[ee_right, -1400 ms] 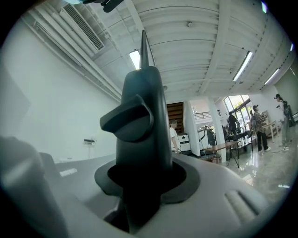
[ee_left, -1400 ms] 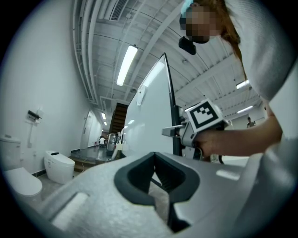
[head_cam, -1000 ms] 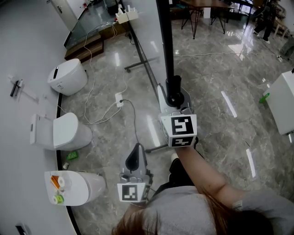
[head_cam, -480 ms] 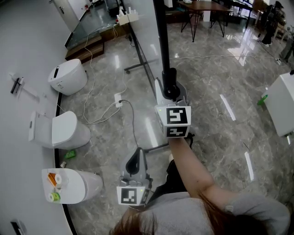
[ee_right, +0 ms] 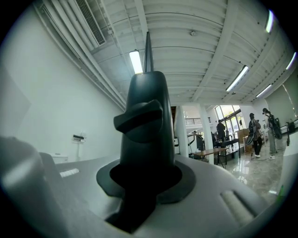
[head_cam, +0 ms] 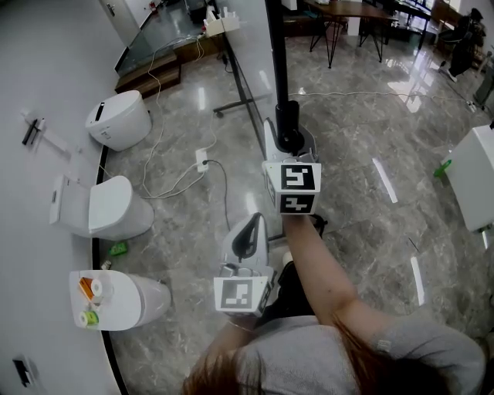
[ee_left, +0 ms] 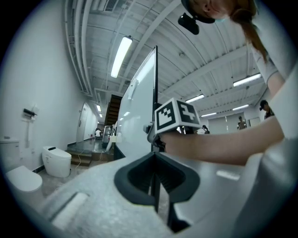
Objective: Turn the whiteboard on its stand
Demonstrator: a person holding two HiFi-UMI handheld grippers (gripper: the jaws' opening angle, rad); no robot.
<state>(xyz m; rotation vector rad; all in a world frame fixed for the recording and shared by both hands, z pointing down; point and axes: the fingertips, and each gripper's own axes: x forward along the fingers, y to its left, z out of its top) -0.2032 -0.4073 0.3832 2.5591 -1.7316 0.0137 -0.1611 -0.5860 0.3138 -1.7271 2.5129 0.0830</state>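
The whiteboard (head_cam: 253, 31) stands edge-on ahead of me, its black frame (head_cam: 275, 54) running down to a black knob (head_cam: 289, 133) on the stand. My right gripper (head_cam: 289, 148) is shut on that knob, which fills its own view as a tall dark shape (ee_right: 142, 125) between the jaws (ee_right: 139, 181). The left gripper (head_cam: 248, 221) hovers lower and to the left, apart from the stand, jaws together and holding nothing. In the left gripper view (ee_left: 156, 179) it points at the board's edge (ee_left: 155, 93) and the right gripper's marker cube (ee_left: 177, 116).
The stand's foot (head_cam: 239, 100) crosses the marble floor behind. Three white toilets (head_cam: 120, 119), (head_cam: 104, 210), (head_cam: 116, 299) line the left wall. A power strip with cables (head_cam: 202, 163) lies on the floor. A white cabinet (head_cam: 475, 177) stands right, tables and chairs (head_cam: 347, 15) far back.
The left gripper has moved forward and to the right, closer to the stand. The right gripper has stayed on the knob.
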